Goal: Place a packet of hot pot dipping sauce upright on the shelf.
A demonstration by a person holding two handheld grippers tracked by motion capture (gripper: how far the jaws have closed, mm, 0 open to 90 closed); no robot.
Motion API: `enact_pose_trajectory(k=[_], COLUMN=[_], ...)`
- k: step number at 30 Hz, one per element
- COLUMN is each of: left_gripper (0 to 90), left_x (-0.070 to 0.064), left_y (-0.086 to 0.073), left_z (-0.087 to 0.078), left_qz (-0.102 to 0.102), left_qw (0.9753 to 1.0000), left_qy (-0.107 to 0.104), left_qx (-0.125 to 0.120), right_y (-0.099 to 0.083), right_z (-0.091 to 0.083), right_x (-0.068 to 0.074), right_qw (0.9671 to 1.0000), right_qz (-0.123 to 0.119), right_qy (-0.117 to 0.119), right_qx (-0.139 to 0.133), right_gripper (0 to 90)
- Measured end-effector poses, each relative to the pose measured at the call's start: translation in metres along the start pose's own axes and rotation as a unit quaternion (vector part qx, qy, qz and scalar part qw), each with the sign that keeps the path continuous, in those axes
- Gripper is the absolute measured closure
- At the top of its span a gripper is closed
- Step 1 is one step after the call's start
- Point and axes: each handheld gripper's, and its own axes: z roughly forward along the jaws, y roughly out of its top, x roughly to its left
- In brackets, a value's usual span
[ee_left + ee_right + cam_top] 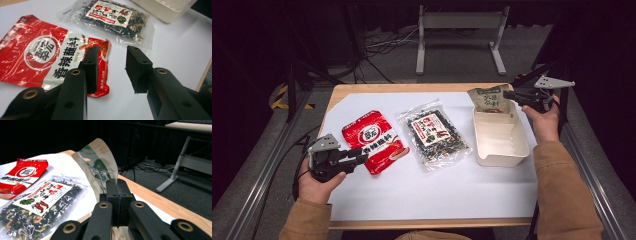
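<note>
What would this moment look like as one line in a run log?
right gripper: shut on green packet, over cream box | left gripper: open, at red packet | clear packet: flat on table

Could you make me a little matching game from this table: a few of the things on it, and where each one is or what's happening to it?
Things:
1. red packet
2. clear bag
3. green pouch
4. bin

States:
A. pinched in the right gripper, over the bin's far end
B. lying flat in the middle of the white sheet
C. lying by the open left gripper
D. standing on the table's right side

Pairs: 1-C, 2-B, 3-A, 4-D
</note>
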Motion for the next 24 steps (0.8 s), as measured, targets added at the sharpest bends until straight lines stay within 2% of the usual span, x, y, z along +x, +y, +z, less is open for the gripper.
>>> enact_pose_trajectory(k=[9, 10, 12, 14, 18, 22, 24], left_gripper=[62.6, 62.6, 62.6, 62.5, 61.2, 59.0, 56.8], left_x=[-0.001, -0.001, 0.0, -0.001, 0.0, 0.001, 0.0], left_y=[0.001, 0.001, 0.001, 0.001, 0.001, 0.002, 0.001], left_z=[0.002, 0.002, 0.002, 0.002, 0.002, 0.003, 0.004], left_qz=[-0.001, -0.001, -0.001, -0.004, 0.0, 0.001, -0.004], left_qw=[1.0, 1.0, 1.0, 1.0, 1.0, 1.0, 1.0], left_qy=[-0.007, -0.007, -0.006, -0.006, -0.005, 0.0, 0.001], left_qx=[-0.001, -0.001, -0.001, 0.0, 0.001, 0.0, -0.001], right_y=[-0.004, -0.005, -0.008, -0.011, -0.01, -0.007, -0.006], right_z=[-0.004, -0.004, -0.004, -0.005, -0.005, -0.005, -0.005], right_x=[-0.002, -0.003, -0.005, -0.007, -0.006, -0.003, -0.001], right_qw=[0.9988, 0.9977, 0.9966, 0.9966, 0.9961, 0.9955, 0.9954], right_qz=[0.019, 0.021, 0.026, 0.033, 0.032, 0.027, 0.022], right_qy=[-0.041, -0.056, -0.065, -0.063, -0.069, -0.072, -0.073], right_qx=[0.019, 0.033, 0.044, 0.04, 0.045, 0.054, 0.057], right_gripper=[90.0, 90.0, 90.0, 90.0, 89.6, 84.3, 81.0])
